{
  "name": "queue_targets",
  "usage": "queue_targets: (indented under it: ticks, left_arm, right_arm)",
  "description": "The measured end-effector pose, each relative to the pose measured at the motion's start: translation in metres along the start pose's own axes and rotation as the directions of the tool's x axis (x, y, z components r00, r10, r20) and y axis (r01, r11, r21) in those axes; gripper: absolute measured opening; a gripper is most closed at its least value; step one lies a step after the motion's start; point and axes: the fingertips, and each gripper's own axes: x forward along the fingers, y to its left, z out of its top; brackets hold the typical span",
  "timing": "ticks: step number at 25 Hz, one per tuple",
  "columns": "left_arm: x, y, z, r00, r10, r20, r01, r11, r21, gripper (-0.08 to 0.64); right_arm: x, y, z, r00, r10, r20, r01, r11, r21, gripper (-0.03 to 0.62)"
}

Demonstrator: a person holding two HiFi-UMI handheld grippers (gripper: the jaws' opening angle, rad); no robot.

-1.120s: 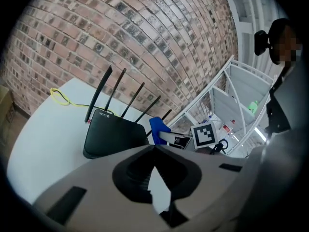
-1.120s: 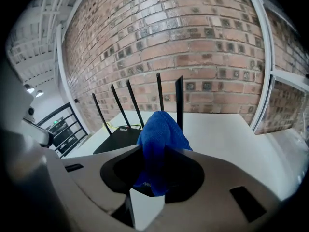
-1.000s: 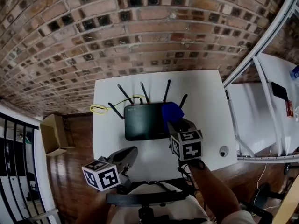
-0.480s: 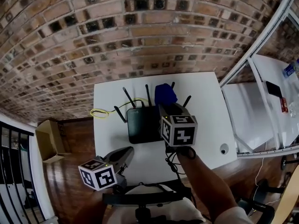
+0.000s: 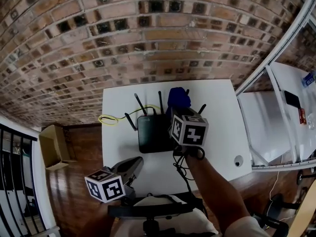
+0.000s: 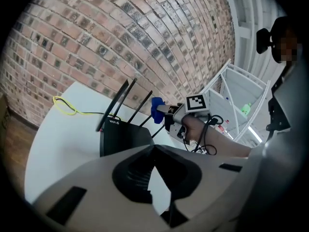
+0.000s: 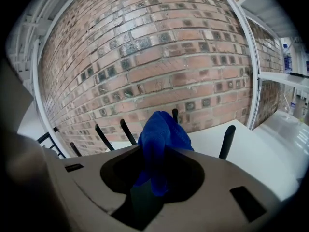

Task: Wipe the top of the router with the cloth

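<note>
Cloth, blue and soft, bunched into one crumpled wad, clenched in the jaws of the right gripper, up among the antennas at the back edge of the router. One flat black rectangular box, five thin rod antennas, on a smooth white surface. One yellow cable looped alongside. Right forearm stretched forward, tilted downward. Left gripper low at the near edge, jaws pressed together, empty.
</note>
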Motion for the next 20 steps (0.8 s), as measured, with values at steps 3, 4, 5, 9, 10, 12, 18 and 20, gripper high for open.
queue_targets:
  ticks: [3,4,5,9,10,12,18,20]
  left_arm:
    - [-0.002,0.0,-0.002,1.0,0.001,0.0,-0.001,1.0,-0.018,0.028]
    - [-0.003,0.0,-0.003,1.0,0.004,0.001,-0.004,1.0,-0.019,0.028]
    - [-0.005,0.001,-0.003,1.0,0.01,0.004,-0.01,1.0,-0.016,0.028]
    - [-0.009,0.003,-0.002,1.0,0.026,0.017,-0.026,1.0,-0.016,0.028]
    - [-0.01,0.004,-0.002,0.999,0.03,0.019,-0.03,0.999,-0.016,0.028]
    - [-0.012,0.005,-0.003,0.999,0.035,0.021,-0.035,0.999,-0.023,0.028]
    - [-0.015,0.006,-0.006,0.999,0.043,0.026,-0.042,0.998,-0.038,0.028]
    - [-0.016,0.004,-0.005,0.999,0.041,0.033,-0.04,0.999,-0.037,0.028]
  right_arm:
    - [0.014,-0.006,-0.02,0.999,-0.003,-0.05,0.005,1.0,0.03,0.135]
    - [0.018,-0.008,-0.026,0.998,-0.005,-0.065,0.008,0.999,0.039,0.135]
    - [0.021,-0.009,-0.03,0.997,-0.009,-0.077,0.012,0.999,0.046,0.135]
    - [0.034,-0.017,-0.048,0.991,-0.026,-0.13,0.036,0.997,0.075,0.134]
    - [0.037,-0.018,-0.052,0.989,-0.029,-0.143,0.042,0.995,0.087,0.135]
    - [0.041,-0.022,-0.06,0.985,-0.035,-0.168,0.054,0.992,0.11,0.134]
    - [0.052,-0.028,-0.086,0.968,-0.053,-0.246,0.089,0.987,0.137,0.135]
    - [0.053,-0.031,-0.093,0.963,-0.059,-0.263,0.099,0.985,0.138,0.135]
